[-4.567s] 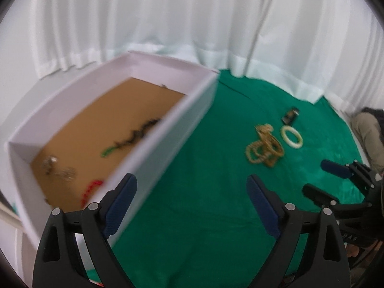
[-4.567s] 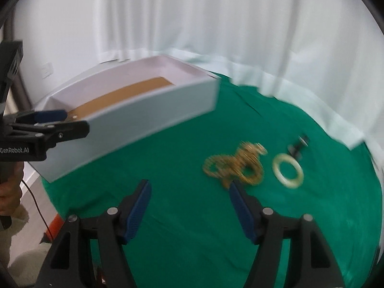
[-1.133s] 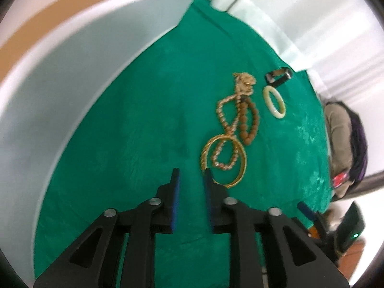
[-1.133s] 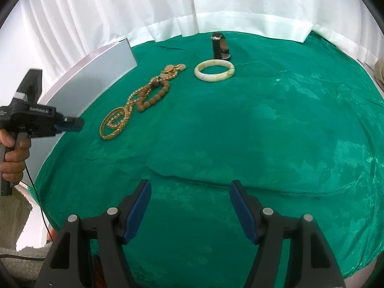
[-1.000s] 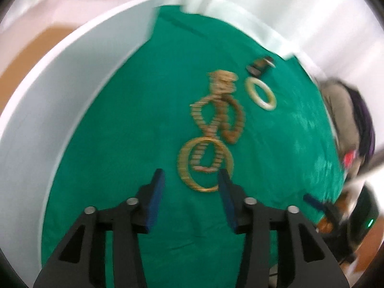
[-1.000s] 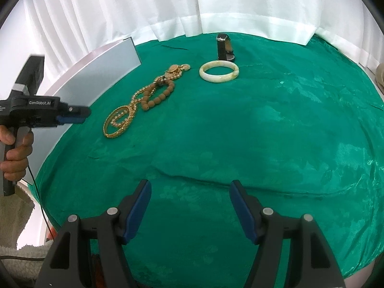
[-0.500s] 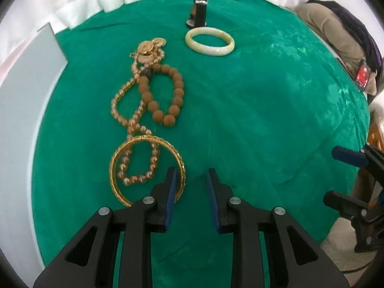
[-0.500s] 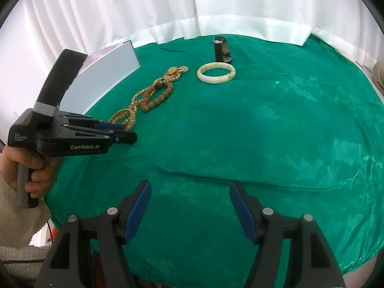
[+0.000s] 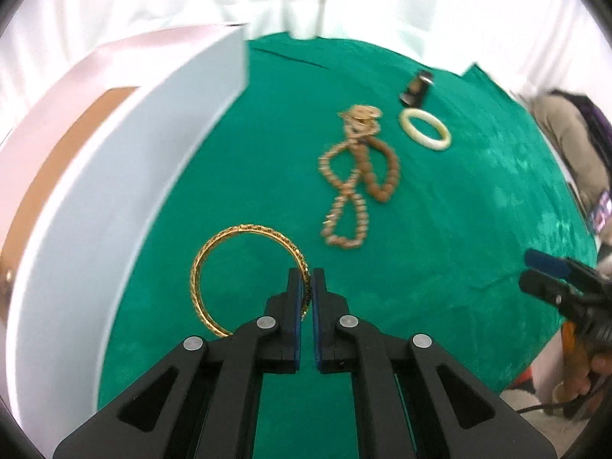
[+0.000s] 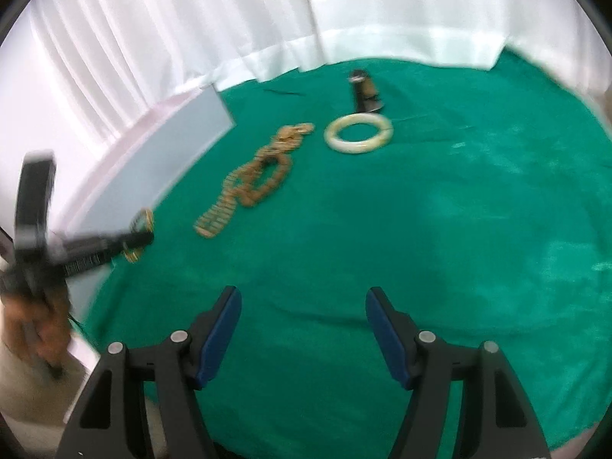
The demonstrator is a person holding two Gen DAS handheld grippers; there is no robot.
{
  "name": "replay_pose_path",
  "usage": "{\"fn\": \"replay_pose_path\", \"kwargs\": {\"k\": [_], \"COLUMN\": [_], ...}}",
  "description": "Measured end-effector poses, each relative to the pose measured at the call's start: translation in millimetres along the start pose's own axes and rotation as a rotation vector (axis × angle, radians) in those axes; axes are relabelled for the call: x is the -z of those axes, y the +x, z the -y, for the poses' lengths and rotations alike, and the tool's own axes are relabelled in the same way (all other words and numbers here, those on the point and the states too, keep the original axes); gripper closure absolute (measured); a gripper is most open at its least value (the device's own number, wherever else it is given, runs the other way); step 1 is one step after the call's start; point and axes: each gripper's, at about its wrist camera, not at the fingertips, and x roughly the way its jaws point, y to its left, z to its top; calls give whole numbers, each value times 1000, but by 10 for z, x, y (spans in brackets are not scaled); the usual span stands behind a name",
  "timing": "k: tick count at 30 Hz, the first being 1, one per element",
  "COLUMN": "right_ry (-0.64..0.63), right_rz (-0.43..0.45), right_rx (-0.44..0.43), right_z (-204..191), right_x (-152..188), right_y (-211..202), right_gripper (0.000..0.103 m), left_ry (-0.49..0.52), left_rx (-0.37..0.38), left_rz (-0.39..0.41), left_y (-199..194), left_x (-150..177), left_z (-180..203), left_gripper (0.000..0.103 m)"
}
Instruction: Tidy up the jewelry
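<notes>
My left gripper (image 9: 306,279) is shut on the rim of a gold bangle (image 9: 214,252) and holds it above the green cloth, close to the white box (image 9: 126,176). In the right wrist view the left gripper (image 10: 141,239) carries the bangle (image 10: 139,223) at the far left. A pale beaded necklace (image 9: 344,206) and a brown bead bracelet (image 9: 382,176) lie tangled further out. A cream jade bangle (image 9: 424,130) and a dark watch (image 9: 415,88) lie beyond. My right gripper (image 10: 302,321) is open and empty over the cloth.
The white box has a brown floor (image 9: 65,153) and stands left of the jewelry. White curtains (image 10: 267,19) hang behind the round table. The green cloth (image 10: 459,229) spreads wide to the right. A person's clothing (image 9: 566,141) shows at the far right.
My left gripper has closed on the gold bangle, lifted it off the beaded necklace and moved it left toward the box. The right gripper has stayed open, shifting slightly.
</notes>
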Motion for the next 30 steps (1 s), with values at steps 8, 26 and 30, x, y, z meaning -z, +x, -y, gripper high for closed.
{"fn": "replay_pose_path", "kwargs": {"k": [8,26,30], "right_ry": [113,-118,-66], "right_rz": [-230,-158,-64], "right_rx": [-265,22,-70], "right_z": [-483,-856,-658], "right_x": [-584,-1030,-1219], "right_y": [1095,1186,567], "right_gripper": [34,95,95], "left_ry": [-100,-160,-170], "left_rx": [14,49,50], "left_rz": [2,34,51], "left_y": [-80,-323,-382], "left_x": [278,499,459], "left_z": [-268,-541,-558], "left_gripper": [100,100,100]}}
